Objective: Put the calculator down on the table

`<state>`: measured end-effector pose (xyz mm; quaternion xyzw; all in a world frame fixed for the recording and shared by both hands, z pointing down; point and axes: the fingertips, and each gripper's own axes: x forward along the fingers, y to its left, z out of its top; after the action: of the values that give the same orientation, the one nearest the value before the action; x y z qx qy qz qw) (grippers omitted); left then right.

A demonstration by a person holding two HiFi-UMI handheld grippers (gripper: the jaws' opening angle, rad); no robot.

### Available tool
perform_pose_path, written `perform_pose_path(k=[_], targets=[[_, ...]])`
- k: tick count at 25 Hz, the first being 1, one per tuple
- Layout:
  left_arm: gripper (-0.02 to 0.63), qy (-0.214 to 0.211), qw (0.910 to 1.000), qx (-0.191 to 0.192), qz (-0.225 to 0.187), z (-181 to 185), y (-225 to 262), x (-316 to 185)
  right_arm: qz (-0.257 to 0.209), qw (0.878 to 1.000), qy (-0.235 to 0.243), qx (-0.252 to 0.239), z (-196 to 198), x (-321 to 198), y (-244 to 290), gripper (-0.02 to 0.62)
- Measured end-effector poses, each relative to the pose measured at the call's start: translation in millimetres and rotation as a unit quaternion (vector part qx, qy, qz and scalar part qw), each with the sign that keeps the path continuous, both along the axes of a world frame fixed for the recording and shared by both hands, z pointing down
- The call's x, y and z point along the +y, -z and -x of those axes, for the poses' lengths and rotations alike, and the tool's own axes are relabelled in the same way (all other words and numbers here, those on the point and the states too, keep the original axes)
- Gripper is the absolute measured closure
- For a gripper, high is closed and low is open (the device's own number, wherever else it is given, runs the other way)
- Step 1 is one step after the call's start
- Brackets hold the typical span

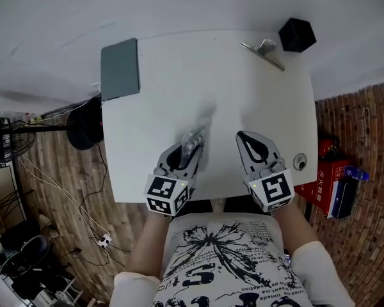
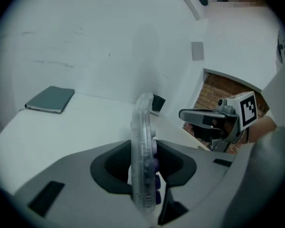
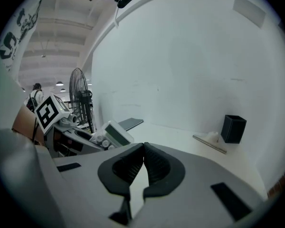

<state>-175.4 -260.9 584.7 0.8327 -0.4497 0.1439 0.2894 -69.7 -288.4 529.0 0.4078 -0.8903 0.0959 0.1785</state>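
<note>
above the white table [image 1: 243,88], the left hand-held gripper [image 1: 189,147] clamps the clear calculator [image 2: 144,146] on edge between its jaws; the right hand-held gripper [image 3: 143,161] beside it is closed, empty.

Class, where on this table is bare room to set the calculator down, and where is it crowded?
Bare: the middle of the table, between the notebook and the metal bar. Crowded: the far right corner, with bar and black box.

Left gripper [image 1: 196,141] and right gripper [image 1: 244,137] held side by side before the torso, angled slightly downward: left jaws clamped on the edge-up calculator [image 2: 143,151], right jaws closed and empty.
</note>
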Motion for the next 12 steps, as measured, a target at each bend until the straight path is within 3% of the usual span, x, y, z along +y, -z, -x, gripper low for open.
perform_pose_path(k=[7,12], targets=[[0.46,0.026,0.9942,0.081,0.066,-3.2,-25.1,-7.2,0.021,1.0,-0.01,0.01,0.5,2.6,-16.3,0.58],[0.442,0.045,0.9914,0.076,0.096,4.7,-36.4,-17.4,0.025,1.0,-0.012,0.013,4.0,2.5,-17.9,0.58]])
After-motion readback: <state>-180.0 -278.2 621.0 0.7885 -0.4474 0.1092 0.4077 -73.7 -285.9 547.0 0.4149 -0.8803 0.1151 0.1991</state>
